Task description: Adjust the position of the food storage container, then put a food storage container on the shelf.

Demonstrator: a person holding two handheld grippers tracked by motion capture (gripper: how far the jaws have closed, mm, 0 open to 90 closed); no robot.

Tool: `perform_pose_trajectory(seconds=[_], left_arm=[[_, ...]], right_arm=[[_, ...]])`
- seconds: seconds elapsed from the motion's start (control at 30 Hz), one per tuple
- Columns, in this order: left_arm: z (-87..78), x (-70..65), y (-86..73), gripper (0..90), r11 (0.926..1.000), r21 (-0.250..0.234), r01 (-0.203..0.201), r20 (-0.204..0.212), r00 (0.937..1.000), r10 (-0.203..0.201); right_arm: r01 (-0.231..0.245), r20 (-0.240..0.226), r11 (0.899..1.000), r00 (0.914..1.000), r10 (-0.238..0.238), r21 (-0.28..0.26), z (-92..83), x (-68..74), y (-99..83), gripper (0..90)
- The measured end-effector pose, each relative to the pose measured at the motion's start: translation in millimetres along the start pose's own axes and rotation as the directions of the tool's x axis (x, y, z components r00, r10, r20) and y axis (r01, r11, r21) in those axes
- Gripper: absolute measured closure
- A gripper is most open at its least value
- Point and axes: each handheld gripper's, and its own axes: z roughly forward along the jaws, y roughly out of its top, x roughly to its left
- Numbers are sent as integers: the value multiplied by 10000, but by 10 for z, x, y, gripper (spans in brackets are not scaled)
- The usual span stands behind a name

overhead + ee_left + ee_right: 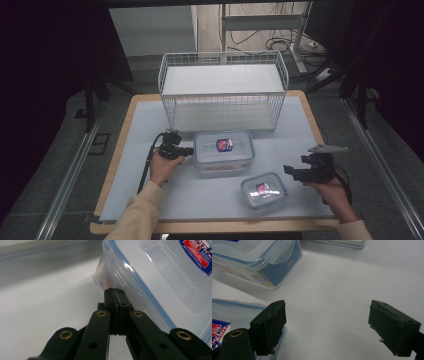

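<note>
Left gripper [186, 150] held low over the mat, jaws pressed together with no gap, tips right at the left side wall of the large container [223, 151], at its lid latch; actual contact impossible to confirm. Same gripper [114, 291] seen along its own jaws: closed on nothing, tips just beside the blue-sealed lid rim of the large container [160, 277]. Left hand [162, 167] wrapped round the handle, sleeve coming up from the near edge of the table.

Right gripper [291, 172] hovering near the table's right edge, pointing left, jaws spread wide apart. From its own camera, right gripper [327, 322] with bare white mat between the two pads, nothing gripped. Right hand [332, 192] behind it, near the near right corner.

Large container standing at the middle of the table [115, 165], lid on, red-and-blue label on top, just in front of the wire basket [223, 92]. Small container [263, 191] toward the near edge, right of centre, lid on, similar label, just left of the right gripper. Small container [227, 320] partly behind the left jaw in the right gripper view; large container [257, 262] farther off, well apart from the jaws. Wire basket white, open-topped, sitting at the far edge of the table.
</note>
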Motion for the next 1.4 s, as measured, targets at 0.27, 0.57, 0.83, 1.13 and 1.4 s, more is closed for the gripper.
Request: perform_pose_trajectory(seconds=[0.27, 0.57, 0.83, 1.13, 1.4], left_arm=[[50, -33, 47, 897, 9999, 58, -103, 98, 9999, 103], [-261, 20, -91, 896, 9984, -557, 105, 266, 9996, -91], [-459, 15, -209, 888, 9968, -803, -20, 330, 9994, 46], [-534, -48, -256, 638, 9942, -1078, 42, 306, 9995, -9], [-633, -59, -220, 278, 9864, -1554, 529, 761, 9962, -414]], right_arm=[[-143, -107, 9999, 9998, 142, -92, -2, 5, 3, 141], [-248, -498, 9984, 9985, 223, -502, -32, 27, 34, 141], [-150, -799, 9963, 9968, 82, -847, -64, 37, 104, 142], [-33, -1069, 9974, 9943, -44, -713, 13, 103, 135, 142], [137, -1480, 9968, 9887, -253, -788, 41, 170, 226, 144]])
